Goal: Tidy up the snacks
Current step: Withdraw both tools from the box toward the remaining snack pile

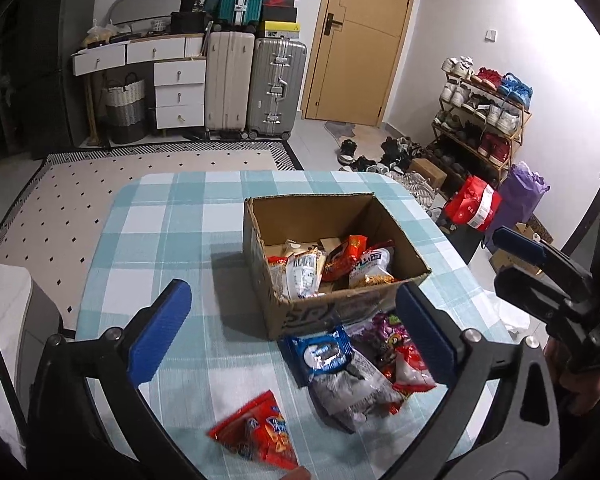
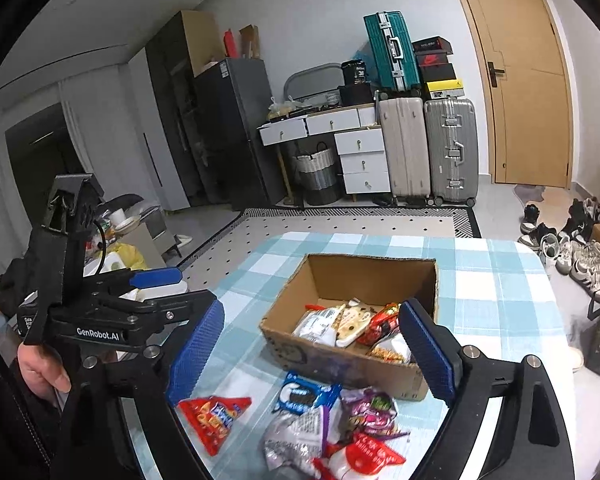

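An open cardboard box (image 1: 352,212) (image 2: 380,272) stands on the blue-checked table (image 1: 172,216) (image 2: 496,292) and holds several snack packets (image 1: 332,264) (image 2: 356,322). In front of it lie a blue cookie pack (image 1: 324,352) (image 2: 304,394), a silver packet (image 1: 352,392) (image 2: 292,436), a purple packet (image 1: 384,328) (image 2: 370,406), a red-and-white packet (image 1: 412,372) (image 2: 360,460) and a red chip bag (image 1: 256,432) (image 2: 214,418). My left gripper (image 1: 296,332) is open and empty above the loose packets. My right gripper (image 2: 312,352) is open and empty over the box's near wall.
Beyond the table are a patterned rug (image 1: 100,184), suitcases (image 1: 256,88) (image 2: 428,148), a white drawer unit (image 1: 176,88), a door (image 1: 364,40) and a shoe rack (image 1: 484,116) with shoes on the floor. Bags (image 1: 476,204) sit right of the table.
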### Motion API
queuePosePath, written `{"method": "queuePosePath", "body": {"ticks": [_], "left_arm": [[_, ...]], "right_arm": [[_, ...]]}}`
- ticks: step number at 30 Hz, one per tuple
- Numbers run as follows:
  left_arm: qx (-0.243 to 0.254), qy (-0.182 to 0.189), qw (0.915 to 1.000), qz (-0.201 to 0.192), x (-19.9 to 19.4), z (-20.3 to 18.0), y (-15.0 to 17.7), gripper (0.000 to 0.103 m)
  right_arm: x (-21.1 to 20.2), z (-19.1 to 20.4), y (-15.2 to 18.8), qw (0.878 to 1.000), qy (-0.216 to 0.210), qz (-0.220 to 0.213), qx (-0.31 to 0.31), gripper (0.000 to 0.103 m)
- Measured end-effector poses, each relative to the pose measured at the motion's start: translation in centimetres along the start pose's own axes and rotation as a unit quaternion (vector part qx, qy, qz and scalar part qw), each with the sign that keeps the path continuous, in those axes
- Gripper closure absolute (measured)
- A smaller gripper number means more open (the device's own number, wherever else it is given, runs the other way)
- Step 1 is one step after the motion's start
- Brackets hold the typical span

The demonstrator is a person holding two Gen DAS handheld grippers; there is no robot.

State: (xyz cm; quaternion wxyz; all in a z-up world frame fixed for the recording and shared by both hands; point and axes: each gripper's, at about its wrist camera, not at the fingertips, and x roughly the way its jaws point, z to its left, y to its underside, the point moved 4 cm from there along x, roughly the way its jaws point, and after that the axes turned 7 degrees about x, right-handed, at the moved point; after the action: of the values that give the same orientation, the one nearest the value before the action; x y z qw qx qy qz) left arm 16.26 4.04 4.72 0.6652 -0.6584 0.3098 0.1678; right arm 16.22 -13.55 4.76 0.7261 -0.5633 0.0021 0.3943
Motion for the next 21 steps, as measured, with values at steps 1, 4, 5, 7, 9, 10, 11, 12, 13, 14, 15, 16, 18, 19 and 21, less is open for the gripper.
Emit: {"method": "queuePosePath", "body": {"ticks": [1, 4, 5, 7, 9, 10, 11, 12, 13, 14, 15, 16, 18, 19, 21], "left_arm": [[0.000, -0.003, 1.0000, -0.002, -0.4, -0.1, 0.2, 0.001], [0.003, -0.016, 0.9998, -0.008, -1.5, -0.1, 0.9, 0.001], [0.004, -0.022, 0.9997, -0.010, -1.8, -0.2, 1.2, 0.001], [0.004, -0.032, 0.9993, -0.017, -2.8, -0.3, 1.8, 0.001], [0.001, -0.036, 0.9991, -0.022, -3.7, -0.3, 2.5, 0.001], [-0.001, -0.038, 0.9990, -0.024, -3.9, -0.3, 2.8, 0.001], [-0.003, -0.041, 0.9988, -0.026, -4.3, -0.3, 3.2, 0.001], [-0.004, -0.047, 0.9985, -0.028, -4.6, -0.3, 3.6, 0.001], [-0.007, -0.054, 0.9981, -0.030, -4.9, -0.2, 4.0, 0.001], [-0.009, -0.056, 0.9979, -0.031, -5.2, -0.2, 4.4, 0.001], [-0.012, -0.056, 0.9978, -0.032, -5.4, -0.1, 4.8, 0.001], [-0.015, -0.056, 0.9978, -0.031, -5.7, -0.1, 5.4, 0.001], [-0.017, -0.059, 0.9977, -0.029, -5.8, 0.0, 6.1, 0.001], [-0.019, -0.060, 0.9976, -0.028, -6.0, 0.0, 6.6, 0.001], [-0.021, -0.062, 0.9975, -0.027, -6.1, -0.1, 7.4, 0.001]], "right_arm": [[-0.4, 0.2, 0.2, 1.000, -0.001, -0.001, -0.001, 0.012], [-1.4, 0.8, 0.8, 1.000, 0.000, -0.007, -0.005, 0.010], [-1.8, 1.0, 1.0, 1.000, -0.001, -0.008, -0.007, 0.010], [-2.4, 1.4, 1.6, 1.000, -0.001, -0.011, -0.009, 0.010], [-2.8, 1.7, 1.9, 1.000, -0.001, -0.013, -0.010, 0.009], [-3.1, 1.9, 2.4, 1.000, -0.001, -0.014, -0.011, 0.009], [-3.4, 1.9, 2.7, 1.000, 0.000, -0.015, -0.011, 0.008], [-3.6, 2.0, 3.0, 1.000, 0.001, -0.015, -0.010, 0.007], [-3.8, 2.1, 3.3, 1.000, 0.001, -0.016, -0.010, 0.004], [-4.1, 2.2, 3.7, 1.000, 0.002, -0.017, -0.009, 0.004], [-4.3, 2.2, 4.1, 1.000, 0.002, -0.016, -0.009, 0.004], [-4.5, 2.3, 4.6, 1.000, 0.002, -0.015, -0.009, 0.004], [-4.7, 2.4, 5.4, 1.000, 0.005, -0.012, -0.010, 0.004], [-4.9, 2.5, 5.9, 1.000, 0.006, -0.011, -0.010, 0.004], [-5.1, 2.6, 6.5, 1.000, 0.005, -0.009, -0.009, 0.003]]}}
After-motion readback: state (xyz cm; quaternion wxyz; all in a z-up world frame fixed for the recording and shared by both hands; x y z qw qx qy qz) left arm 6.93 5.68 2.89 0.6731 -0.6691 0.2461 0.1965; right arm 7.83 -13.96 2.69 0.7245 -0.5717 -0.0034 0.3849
